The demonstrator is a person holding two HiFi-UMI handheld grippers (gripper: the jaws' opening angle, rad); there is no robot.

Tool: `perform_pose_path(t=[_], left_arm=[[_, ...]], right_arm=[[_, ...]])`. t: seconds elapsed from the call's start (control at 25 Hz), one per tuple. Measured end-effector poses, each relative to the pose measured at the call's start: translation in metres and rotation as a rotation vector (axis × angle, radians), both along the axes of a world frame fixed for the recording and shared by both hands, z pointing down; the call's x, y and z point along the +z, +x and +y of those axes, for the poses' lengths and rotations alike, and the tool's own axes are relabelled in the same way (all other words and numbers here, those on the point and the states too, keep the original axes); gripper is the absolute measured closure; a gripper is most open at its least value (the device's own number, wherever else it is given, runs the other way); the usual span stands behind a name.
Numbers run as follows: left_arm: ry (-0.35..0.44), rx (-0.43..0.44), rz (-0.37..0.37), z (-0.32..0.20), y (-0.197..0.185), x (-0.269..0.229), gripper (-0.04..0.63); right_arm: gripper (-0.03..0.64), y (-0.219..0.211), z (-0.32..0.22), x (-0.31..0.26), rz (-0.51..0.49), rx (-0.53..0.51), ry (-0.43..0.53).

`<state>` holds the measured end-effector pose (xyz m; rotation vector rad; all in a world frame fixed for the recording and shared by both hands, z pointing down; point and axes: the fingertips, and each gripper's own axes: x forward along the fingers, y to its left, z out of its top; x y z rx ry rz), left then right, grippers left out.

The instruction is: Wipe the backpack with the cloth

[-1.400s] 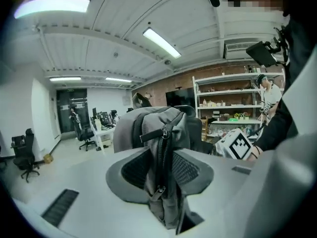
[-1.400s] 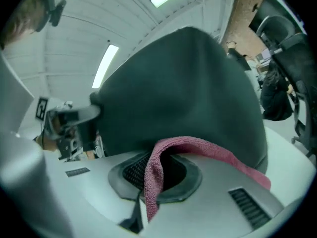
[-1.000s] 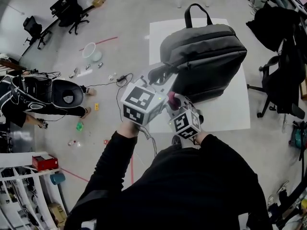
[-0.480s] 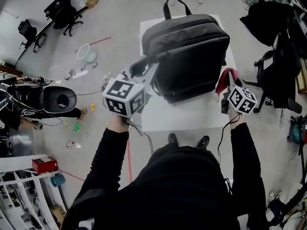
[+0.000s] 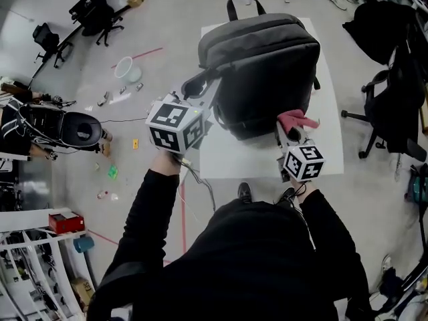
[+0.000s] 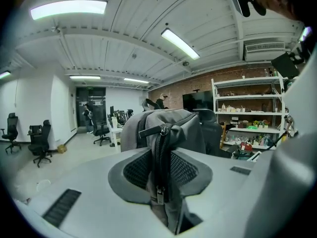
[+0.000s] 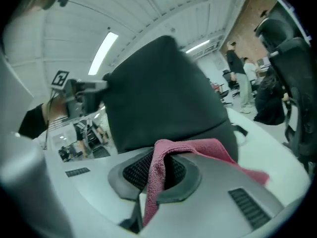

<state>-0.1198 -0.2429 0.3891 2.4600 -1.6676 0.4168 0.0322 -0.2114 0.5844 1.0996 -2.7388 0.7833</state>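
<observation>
We have the left gripper (image 5: pixel 199 91) pinched onto a zippered fold at the near-left corner of the backpack (image 5: pixel 267 65). The backpack sits on the white table (image 5: pixel 329 154) with its handle at the far end. The right gripper (image 5: pixel 291 132) is clamped tight on the cloth (image 5: pixel 297 119), which sits just beside the bag's near-right corner. We cannot tell whether it touches the fabric yet. Our main worry is the cloth: only a narrow fold is caught in the jaws and the rest flops free. A firm drag over the bag could tug it loose, or let the bare jaws scrape the fabric instead of the cloth. The loose end might also catch on a zipper or strap. The left hold is small too. If we press hard with the wipe, that fold may slip out and the bag may slide across the smooth tabletop toward an edge. By our count there is one backpack, one cloth, one table and two grippers.
</observation>
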Motion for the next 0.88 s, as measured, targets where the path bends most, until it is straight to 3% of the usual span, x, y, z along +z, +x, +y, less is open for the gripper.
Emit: perform_pose_path(t=[0.2,0.28,0.36,0.48,0.6,0.88], left_arm=[[-0.002,0.016,-0.006,0.000,0.001,0.001,0.494],[-0.001,0.025,-0.002,0.002,0.002,0.001,0.494],[0.002,0.037,0.001,0.003,0.002,0.000,0.494],[0.008,0.058,0.007,0.003,0.002,0.001,0.494],[0.014,0.066,0.027,0.001,-0.001,0.001,0.494],[0.023,0.023,0.068,-0.009,-0.004,0.005,0.494]], right_arm=[[0.589,-0.130,0.095,0.000,0.064,-0.438,0.059],[0.589,-0.162,0.115,-0.004,0.118,-0.539,0.134],[0.589,-0.177,0.115,-0.005,0.165,-0.554,0.184],[0.589,-0.165,0.088,0.006,0.234,-0.463,0.186],[0.589,-0.119,0.053,0.020,0.260,-0.312,0.132],[0.589,0.038,-0.052,0.048,0.125,0.179,-0.095]])
